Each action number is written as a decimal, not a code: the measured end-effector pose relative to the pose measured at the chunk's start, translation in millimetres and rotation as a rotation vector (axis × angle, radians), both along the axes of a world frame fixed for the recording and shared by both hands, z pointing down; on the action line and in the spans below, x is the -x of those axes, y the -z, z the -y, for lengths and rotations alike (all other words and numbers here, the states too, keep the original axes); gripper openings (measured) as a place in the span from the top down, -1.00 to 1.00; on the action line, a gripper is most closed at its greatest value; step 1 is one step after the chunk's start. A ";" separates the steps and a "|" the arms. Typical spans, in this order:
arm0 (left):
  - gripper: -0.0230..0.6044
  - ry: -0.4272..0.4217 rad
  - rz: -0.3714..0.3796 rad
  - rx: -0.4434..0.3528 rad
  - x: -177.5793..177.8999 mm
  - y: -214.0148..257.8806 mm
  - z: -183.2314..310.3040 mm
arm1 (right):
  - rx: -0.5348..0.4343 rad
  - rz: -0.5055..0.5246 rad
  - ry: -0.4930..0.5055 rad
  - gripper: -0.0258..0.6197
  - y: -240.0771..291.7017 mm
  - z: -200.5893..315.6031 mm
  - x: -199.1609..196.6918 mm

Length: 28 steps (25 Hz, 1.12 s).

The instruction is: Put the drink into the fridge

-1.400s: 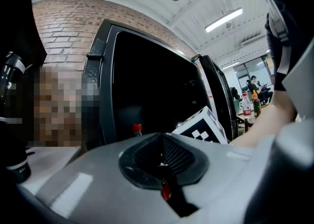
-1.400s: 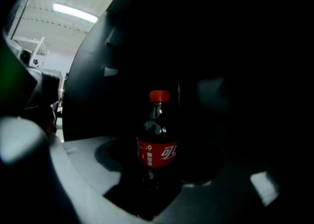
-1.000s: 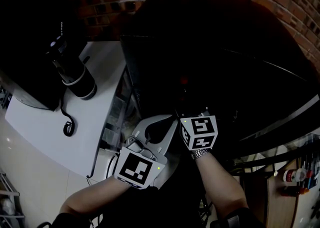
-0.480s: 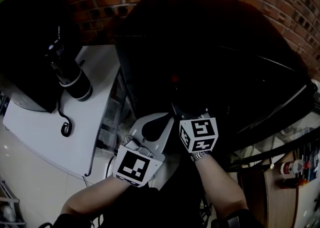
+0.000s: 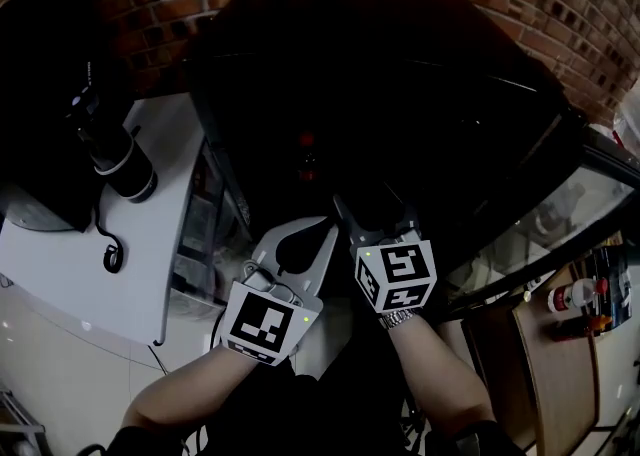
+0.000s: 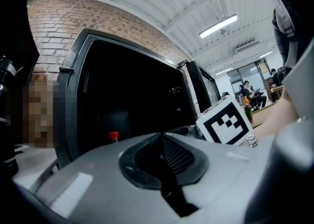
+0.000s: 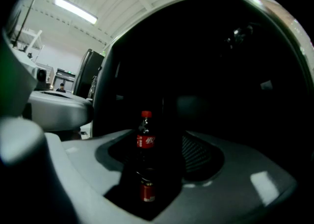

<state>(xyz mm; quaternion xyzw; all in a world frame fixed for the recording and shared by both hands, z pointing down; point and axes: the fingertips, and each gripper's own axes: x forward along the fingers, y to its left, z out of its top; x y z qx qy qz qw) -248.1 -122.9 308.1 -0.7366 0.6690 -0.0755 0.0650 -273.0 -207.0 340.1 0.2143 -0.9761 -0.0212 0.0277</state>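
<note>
Cola bottle (image 7: 145,140) stands upright inside the dark fridge (image 5: 430,74), ahead of the right gripper (image 5: 372,214); its jaws are apart, gripping nothing. Left gripper (image 5: 320,236) just beside, jaws together, empty.

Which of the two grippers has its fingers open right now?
The right gripper: its fingers stand apart, and the cola bottle shows through the gap, standing further ahead, not gripped. The left gripper has its fingers closed together on nothing.
</note>
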 end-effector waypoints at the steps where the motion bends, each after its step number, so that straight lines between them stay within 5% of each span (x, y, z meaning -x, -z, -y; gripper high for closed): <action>1: 0.91 -0.012 0.004 0.000 -5.1 -0.7 0.8 | -0.001 -0.002 -0.009 0.04 0.7 -0.6 -7.2; 28: 0.91 -0.352 0.013 -0.037 -176.3 11.0 25.5 | -0.058 -0.002 -0.351 0.06 31.4 -7.8 -228.0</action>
